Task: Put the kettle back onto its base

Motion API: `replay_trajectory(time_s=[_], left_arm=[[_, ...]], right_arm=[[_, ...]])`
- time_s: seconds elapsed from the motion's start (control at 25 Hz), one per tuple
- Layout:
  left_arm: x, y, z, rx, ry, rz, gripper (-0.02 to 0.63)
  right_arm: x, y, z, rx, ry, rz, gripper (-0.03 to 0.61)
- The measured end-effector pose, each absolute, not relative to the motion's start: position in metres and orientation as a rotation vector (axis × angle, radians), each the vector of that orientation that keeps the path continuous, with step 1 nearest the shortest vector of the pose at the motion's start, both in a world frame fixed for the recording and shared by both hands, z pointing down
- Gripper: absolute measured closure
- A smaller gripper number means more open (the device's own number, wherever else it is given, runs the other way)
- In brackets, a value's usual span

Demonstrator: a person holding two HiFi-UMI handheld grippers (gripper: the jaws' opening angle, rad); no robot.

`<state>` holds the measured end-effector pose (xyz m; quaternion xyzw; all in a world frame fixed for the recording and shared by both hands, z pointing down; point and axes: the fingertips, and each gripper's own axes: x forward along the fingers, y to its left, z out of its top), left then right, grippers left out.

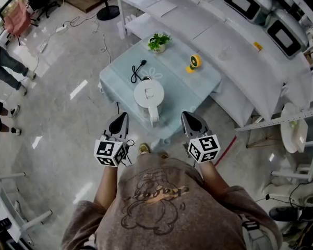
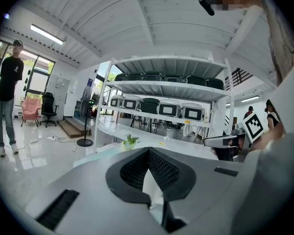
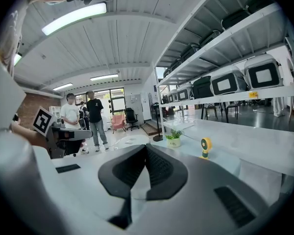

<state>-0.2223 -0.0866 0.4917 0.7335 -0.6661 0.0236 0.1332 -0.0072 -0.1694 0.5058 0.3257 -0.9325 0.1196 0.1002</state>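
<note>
The white kettle (image 1: 148, 97) stands near the front of a small table with a pale cloth (image 1: 198, 85), its handle turned toward me. A black cord and plug (image 1: 136, 71) lie behind it and run in under it; the base itself is hidden beneath it. My left gripper (image 1: 122, 117) hovers at the table's near edge, left of the kettle's handle, and its jaws meet at the tip (image 2: 148, 150) with nothing between them. My right gripper (image 1: 187, 115) hovers to the right of the kettle, jaws likewise shut and empty (image 3: 146, 146). Neither touches the kettle.
A small potted plant (image 1: 158, 41) and a yellow desk fan (image 1: 193, 62) stand at the table's far side. White shelving (image 1: 240, 51) with boxed appliances runs behind and to the right. People stand on the floor at left (image 1: 2, 66), near loose cables (image 1: 68, 25).
</note>
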Motion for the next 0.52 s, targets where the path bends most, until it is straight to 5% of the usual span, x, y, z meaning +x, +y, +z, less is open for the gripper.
replay_trajectory(time_s=[0.52], left_arm=[[-0.2205,-0.0914,0.4919,2.109,-1.918,0.038,0.592]], right_arm=[[-0.0083,-0.1719,0.5092,0.96,-2.753,0.351,0.581]])
